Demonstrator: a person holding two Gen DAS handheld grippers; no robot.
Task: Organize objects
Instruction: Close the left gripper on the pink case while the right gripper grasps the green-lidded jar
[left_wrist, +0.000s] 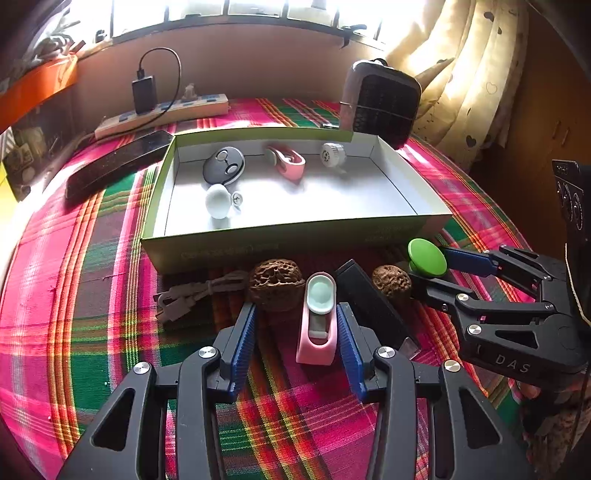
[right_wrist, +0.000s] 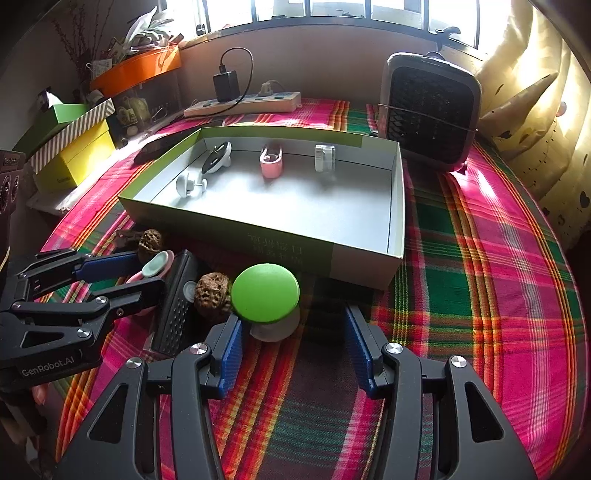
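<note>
Low in the left wrist view, the left gripper (left_wrist: 295, 321) is seen with jaws partly spread around a small pink plastic holder with a pale mint oval cap (left_wrist: 317, 317); the right blue ribbed pad looks to touch it, the left stands clear, so nothing is gripped.

In the right wrist view, the right gripper (right_wrist: 291, 328) is likewise parted, with a glossy green mushroom-shaped knob on a white base (right_wrist: 265, 292) beside its left pad, not clamped.

Both items lie on the woven pink-and-green plaid cloth (right_wrist: 480, 258), just before the shallow green-sided cardboard box (right_wrist: 258, 243).

A wrinkled brown walnut (left_wrist: 275, 284) and a black ridged bar (left_wrist: 369, 302) crowd close and could be knocked when the jaws close; smooth plastic may slip.
</note>
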